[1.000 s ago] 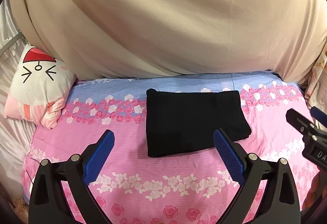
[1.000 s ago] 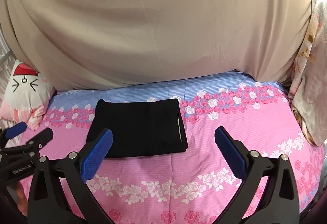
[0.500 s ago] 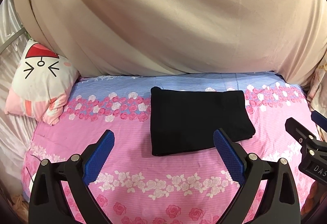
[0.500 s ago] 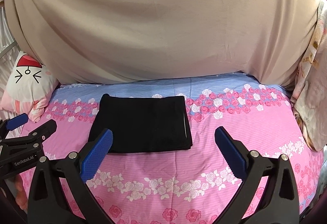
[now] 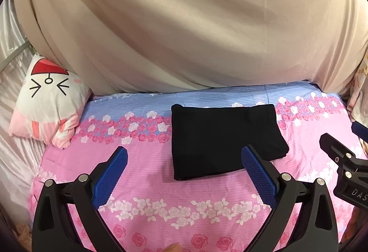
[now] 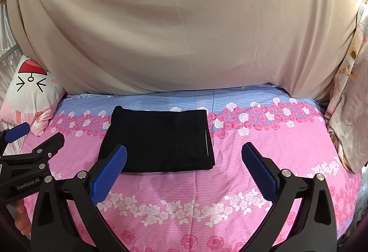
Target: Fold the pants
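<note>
Pants, black and already folded into a compact flat rectangle, lie on the pink flowered bed, near its middle and toward the beige curtain behind. Its long axis runs side to side across the bed, parallel to the curtain. Both grippers hang above the near edge, touching nothing: left gripper and right gripper each have blue fingers spread wide, probably because folding looks finished. A cartoon pillow sits far left.

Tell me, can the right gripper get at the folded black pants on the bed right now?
Probably yes: the right gripper is open, and the black pants lie flat ahead-left, nothing between.
</note>
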A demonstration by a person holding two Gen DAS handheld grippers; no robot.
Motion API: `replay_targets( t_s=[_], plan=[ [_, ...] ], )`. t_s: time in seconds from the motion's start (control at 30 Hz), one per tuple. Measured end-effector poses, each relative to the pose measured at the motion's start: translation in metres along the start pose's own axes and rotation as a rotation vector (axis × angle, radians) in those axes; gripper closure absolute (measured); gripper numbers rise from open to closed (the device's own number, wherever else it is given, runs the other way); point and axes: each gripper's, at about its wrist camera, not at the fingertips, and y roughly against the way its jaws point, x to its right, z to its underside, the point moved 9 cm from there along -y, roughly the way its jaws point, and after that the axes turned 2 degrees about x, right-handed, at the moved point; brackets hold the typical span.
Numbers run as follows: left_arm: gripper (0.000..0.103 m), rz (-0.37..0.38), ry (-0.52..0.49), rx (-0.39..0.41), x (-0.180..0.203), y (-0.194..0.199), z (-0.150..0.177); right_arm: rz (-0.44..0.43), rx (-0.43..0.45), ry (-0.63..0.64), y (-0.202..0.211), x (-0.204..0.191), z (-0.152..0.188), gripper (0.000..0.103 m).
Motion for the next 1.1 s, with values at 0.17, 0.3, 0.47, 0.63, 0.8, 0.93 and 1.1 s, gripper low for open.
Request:
replay_targets(
  t_s=[0.17, 0.3, 0.47, 0.63, 0.8, 0.93, 1.1],
  plan=[
    [0.005, 0.020, -0.003, -0.010, 0.0042, -0.0014, 0.0014, 0.002, 0.000, -0.001, -0.0003, 0.0007, -0.0002, 0.005],
    [0.005, 0.012, -0.003, -0.012, 0.0033, -0.0031, 0.0016, 0.004, 0.001, -0.001, 0.0002, 0.0012, -0.0003, 0.005],
    [0.005, 0.012, -0.007, -0.013, 0.0034, -0.0040, 0.0020, 0.004, 0.001, 0.004, -0.0003, 0.0009, -0.0006, 0.005],
    [0.005, 0.011, -0.007, -0.015, 0.0021, -0.0044, 0.0019, 0.004, 0.000, 0.002, -0.0003, 0.0007, -0.0002, 0.005],
    [0.005, 0.011, -0.008, -0.018, -0.0004, -0.0058, 0.0022, 0.005, 0.001, 0.007, -0.0010, 0.0007, -0.0006, 0.005],
    [0.005, 0.015, -0.007, -0.016, -0.0006, -0.0052, 0.0026, 0.007, 0.002, 0.007, -0.0012, 0.0006, -0.0008, 0.005],
    [0.005, 0.018, -0.009, -0.015, 0.0004, -0.0052, 0.0027, 0.004, 0.003, 0.008, -0.0018, 0.0011, -0.0010, 0.005]
  ],
)
